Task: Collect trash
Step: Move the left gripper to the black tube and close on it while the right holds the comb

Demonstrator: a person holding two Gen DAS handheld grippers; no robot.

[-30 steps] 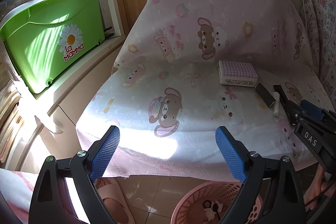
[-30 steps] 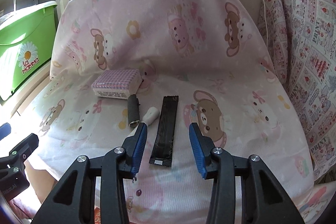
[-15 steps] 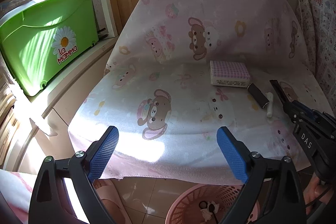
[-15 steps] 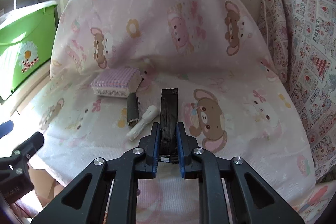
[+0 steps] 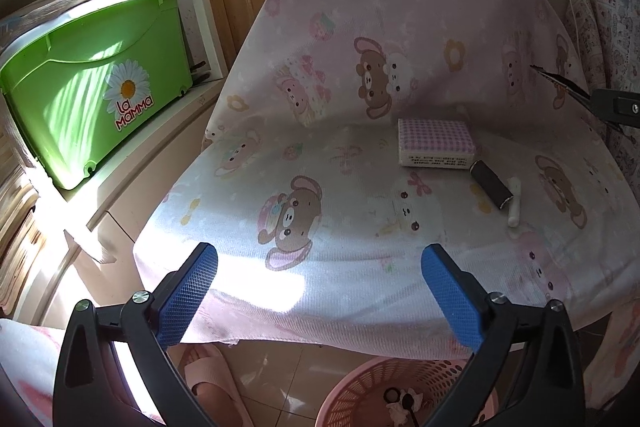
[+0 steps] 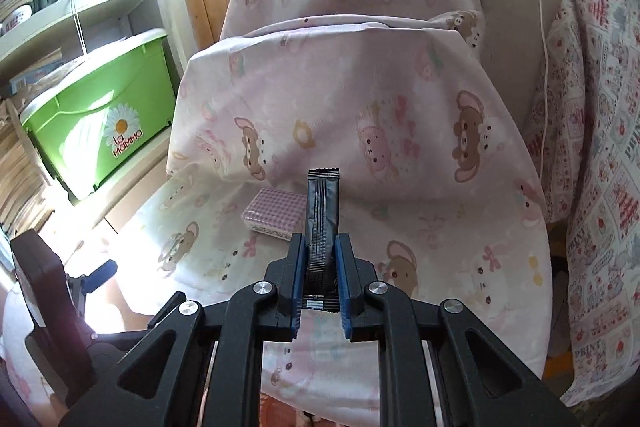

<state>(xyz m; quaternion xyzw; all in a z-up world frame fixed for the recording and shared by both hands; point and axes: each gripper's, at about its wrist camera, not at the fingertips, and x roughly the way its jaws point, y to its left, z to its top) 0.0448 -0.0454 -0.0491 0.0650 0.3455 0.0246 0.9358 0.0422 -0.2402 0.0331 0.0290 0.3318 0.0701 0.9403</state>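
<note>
My right gripper is shut on a long black wrapper and holds it up above the covered seat; its tip also shows at the right edge of the left wrist view. On the seat lie a pink checked packet, a small dark wrapper and a white paper roll. My left gripper is open and empty over the seat's front edge. A pink basket with some scraps stands on the floor below.
The seat is a chair draped in a pink bear-print sheet. A green "La Mamma" bin sits on a shelf at left. A pink slipper lies on the tiled floor. A printed cloth hangs at right.
My right gripper closed on the black wrapper and has lifted it off the seat. The left gripper stayed open and barely moved.
</note>
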